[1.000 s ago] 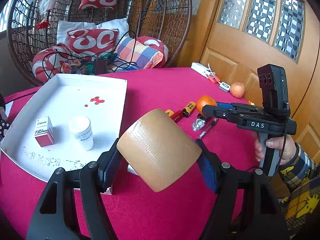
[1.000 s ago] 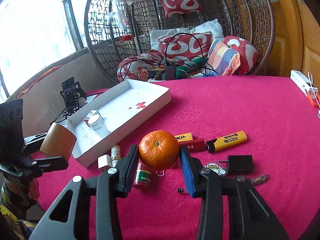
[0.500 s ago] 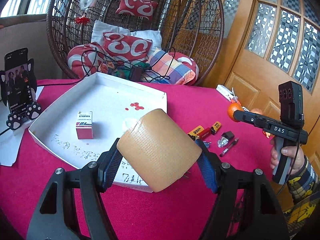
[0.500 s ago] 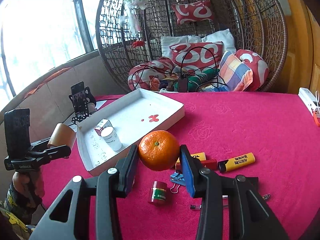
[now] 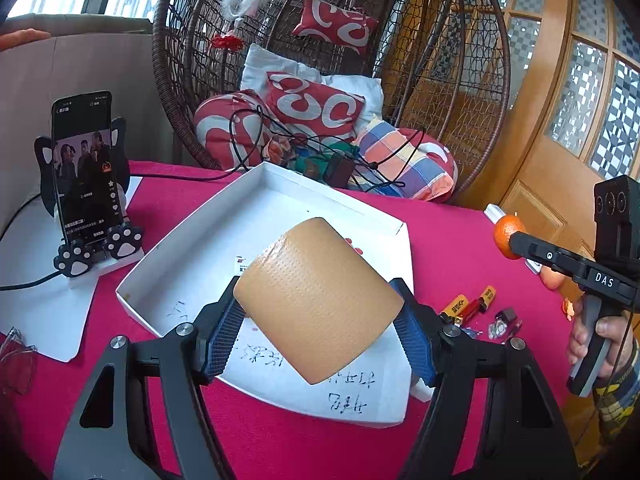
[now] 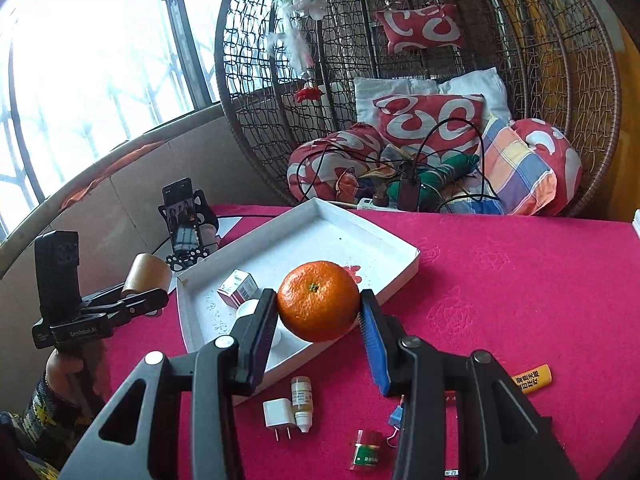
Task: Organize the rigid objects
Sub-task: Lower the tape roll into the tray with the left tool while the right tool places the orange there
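Note:
My left gripper (image 5: 318,332) is shut on a tan roll of tape (image 5: 316,300) and holds it in the air over the near part of the white tray (image 5: 256,188). My right gripper (image 6: 318,322) is shut on an orange (image 6: 318,300) and holds it above the tray's near right edge (image 6: 400,280). In the tray lie a small red and white box (image 6: 238,288) and a white bottle (image 6: 248,310), partly hidden by my finger. Each gripper shows in the other's view: the left gripper with the tape (image 6: 146,276), the right gripper with the orange (image 5: 506,236).
On the red tablecloth by the tray lie a white plug (image 6: 278,416), a dropper bottle (image 6: 302,402), a small green and red jar (image 6: 366,450), lighters (image 5: 470,306) and a yellow lighter (image 6: 532,378). A phone on a stand (image 5: 86,176) is at the left. A wicker chair (image 6: 420,80) stands behind.
Both grippers rose and moved toward the tray with their loads. The left now holds the tape over the tray; the right carried the orange from the lighters to the tray's edge.

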`<state>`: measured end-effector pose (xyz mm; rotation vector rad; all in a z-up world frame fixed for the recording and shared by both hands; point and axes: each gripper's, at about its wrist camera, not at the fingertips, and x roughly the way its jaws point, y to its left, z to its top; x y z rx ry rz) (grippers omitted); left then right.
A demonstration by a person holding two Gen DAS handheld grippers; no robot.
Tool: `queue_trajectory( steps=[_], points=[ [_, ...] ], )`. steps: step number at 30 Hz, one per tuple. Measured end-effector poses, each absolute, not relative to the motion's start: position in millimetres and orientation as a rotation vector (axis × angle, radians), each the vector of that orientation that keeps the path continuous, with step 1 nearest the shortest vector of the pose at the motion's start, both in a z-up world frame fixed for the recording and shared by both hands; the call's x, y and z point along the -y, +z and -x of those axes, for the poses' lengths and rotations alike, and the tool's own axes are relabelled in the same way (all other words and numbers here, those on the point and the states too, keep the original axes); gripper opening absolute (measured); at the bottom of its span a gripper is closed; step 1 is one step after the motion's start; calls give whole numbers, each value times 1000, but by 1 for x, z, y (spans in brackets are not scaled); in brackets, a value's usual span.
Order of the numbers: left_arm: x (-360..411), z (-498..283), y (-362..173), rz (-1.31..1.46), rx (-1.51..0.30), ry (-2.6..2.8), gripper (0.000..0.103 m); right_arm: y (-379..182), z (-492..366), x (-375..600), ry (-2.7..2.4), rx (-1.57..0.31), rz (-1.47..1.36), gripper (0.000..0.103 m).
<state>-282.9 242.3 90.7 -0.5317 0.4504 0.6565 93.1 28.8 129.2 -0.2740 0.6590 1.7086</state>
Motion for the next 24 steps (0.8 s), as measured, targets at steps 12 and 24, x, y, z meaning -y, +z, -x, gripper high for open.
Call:
queue_trajectory(
  steps=[12, 24],
  points=[
    [-309, 241, 64, 619, -483, 751, 71, 83, -60, -112, 1693, -840, 308, 41],
    [-323, 262, 38, 802, -428, 844, 88, 62, -49, -122, 1615, -821, 333, 83]
  ],
)
